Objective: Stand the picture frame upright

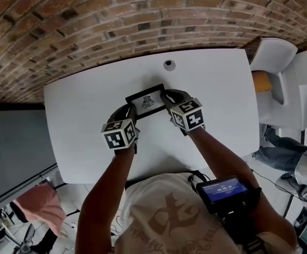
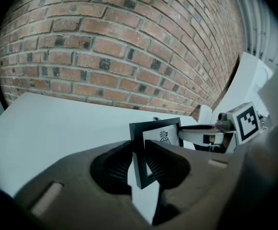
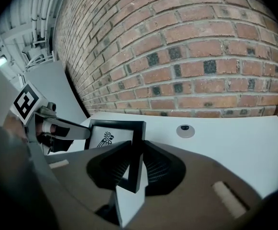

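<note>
A small black picture frame (image 1: 145, 102) with a bird-like print sits over the middle of the white table (image 1: 79, 105), held between both grippers. My left gripper (image 1: 132, 111) is shut on the frame's left edge; in the left gripper view that edge (image 2: 138, 159) is pinched between the dark pads. My right gripper (image 1: 166, 97) is shut on the right edge, seen clamped in the right gripper view (image 3: 134, 164). The frame (image 3: 111, 134) is tilted with its printed face toward me. I cannot tell whether its bottom edge touches the table.
A round grey grommet (image 1: 169, 64) is set in the table behind the frame. A brick wall (image 1: 116, 20) runs along the table's far edge. A white chair (image 1: 274, 62) stands off the right end. Cloth and a person's legs lie on the floor.
</note>
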A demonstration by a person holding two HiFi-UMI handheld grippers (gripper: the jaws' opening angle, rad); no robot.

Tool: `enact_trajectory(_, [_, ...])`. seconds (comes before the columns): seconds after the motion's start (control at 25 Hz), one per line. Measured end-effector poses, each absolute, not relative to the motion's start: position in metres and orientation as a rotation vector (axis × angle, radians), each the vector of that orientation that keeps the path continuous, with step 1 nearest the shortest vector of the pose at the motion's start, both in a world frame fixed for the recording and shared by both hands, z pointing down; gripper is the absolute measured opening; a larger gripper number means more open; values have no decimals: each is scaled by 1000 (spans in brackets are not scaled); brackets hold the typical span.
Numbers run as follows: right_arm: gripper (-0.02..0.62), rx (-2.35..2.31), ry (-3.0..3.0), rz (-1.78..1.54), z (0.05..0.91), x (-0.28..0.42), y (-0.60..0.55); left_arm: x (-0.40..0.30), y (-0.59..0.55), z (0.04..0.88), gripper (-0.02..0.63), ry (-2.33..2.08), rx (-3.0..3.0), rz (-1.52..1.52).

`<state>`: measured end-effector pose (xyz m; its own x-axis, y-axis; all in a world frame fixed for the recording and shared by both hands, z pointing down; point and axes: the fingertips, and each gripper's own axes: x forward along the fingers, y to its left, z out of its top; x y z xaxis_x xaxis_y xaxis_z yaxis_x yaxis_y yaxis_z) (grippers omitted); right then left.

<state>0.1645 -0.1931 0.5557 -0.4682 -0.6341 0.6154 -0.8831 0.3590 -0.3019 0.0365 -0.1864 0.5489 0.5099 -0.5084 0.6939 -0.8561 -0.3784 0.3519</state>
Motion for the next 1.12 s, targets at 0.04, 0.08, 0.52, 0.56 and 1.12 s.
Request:
enact_trajectory(0.04, [84,1330,-2231,865,557,165,-196,37,-190,549,87,-1109,2054,638])
enact_trajectory(0.08, [84,1334,-2230,868,557,166,-199,38,-194,549,87,-1107,2058,643])
enact_trajectory(0.52, [86,1390,-2235,842,562,174,-253,46,-256,557,87,-1092,2130,662])
enact_trajectory(0.56, [86,1397,-2236,841,562,175,-258,47,-262,557,87,-1089,2133,668])
enact_trajectory(1.12, [87,1502,-2242,807,570,196,-331,70,-349,569,87,-1092,2249,729])
